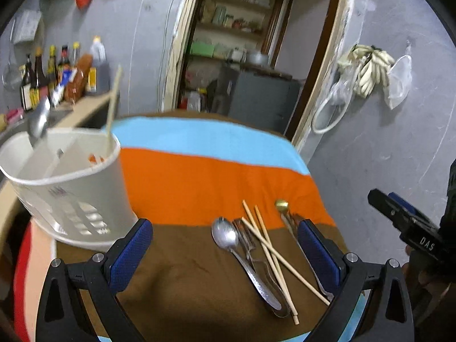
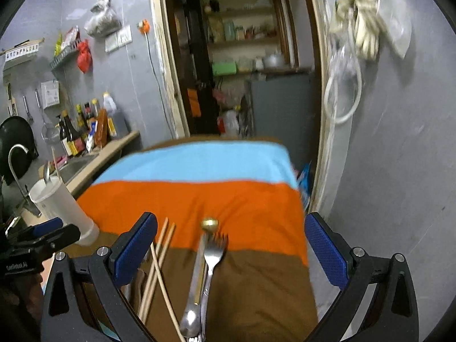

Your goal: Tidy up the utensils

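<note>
Chopsticks (image 1: 270, 253), silver spoon (image 1: 228, 239) and fork (image 2: 213, 253) lie together on striped cloth (image 1: 199, 182).

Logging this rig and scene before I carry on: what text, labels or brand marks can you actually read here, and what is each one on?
"DAS" — white letters on the black body of the right gripper, left wrist view.
White print on the left gripper body: blurred, unreadable.
Marking on the white utensil holder: too blurred.
Sauce bottles labels: too small.
Wall calendar and switch plate: nothing legible.

holder (image 1: 71, 188) left on cloth (image 1: 199, 188), utensils (image 1: 256, 250) seemingly right
</note>
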`<action>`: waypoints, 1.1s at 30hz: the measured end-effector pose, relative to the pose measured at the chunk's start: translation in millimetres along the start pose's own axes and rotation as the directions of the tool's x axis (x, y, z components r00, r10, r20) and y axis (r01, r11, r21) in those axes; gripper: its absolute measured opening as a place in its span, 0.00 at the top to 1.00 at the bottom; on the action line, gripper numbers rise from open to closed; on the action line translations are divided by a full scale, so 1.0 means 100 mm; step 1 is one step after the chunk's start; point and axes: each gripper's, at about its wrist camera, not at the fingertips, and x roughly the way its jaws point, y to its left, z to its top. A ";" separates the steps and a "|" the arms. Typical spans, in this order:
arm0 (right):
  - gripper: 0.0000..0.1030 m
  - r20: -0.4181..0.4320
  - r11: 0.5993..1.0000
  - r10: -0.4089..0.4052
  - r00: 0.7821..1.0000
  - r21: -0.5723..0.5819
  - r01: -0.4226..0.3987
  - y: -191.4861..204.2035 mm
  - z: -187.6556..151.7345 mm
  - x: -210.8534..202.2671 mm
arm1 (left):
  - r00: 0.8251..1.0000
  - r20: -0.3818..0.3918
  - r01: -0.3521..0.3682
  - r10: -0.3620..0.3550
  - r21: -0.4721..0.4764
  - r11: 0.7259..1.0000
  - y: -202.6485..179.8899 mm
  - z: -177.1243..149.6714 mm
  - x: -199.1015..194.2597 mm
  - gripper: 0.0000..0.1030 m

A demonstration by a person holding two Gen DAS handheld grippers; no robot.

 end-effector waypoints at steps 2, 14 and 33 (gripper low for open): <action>0.02 -0.042 1.000 0.024 0.999 0.014 -0.024 -0.06 -0.09 0.17 | 1.000 -0.029 -0.005 0.005 -0.017 1.000 0.03 -0.02 0.13 0.01; 0.42 -0.225 0.986 0.164 0.960 0.075 -0.151 -0.10 -0.51 0.95 | 0.985 -0.174 -0.020 0.008 -0.064 0.998 0.13 -0.15 0.84 0.18; 0.79 -0.355 0.931 0.366 0.860 0.149 -0.335 -0.06 -0.52 1.29 | 0.971 -0.223 0.066 -0.091 -0.114 0.991 0.22 -0.10 1.10 0.71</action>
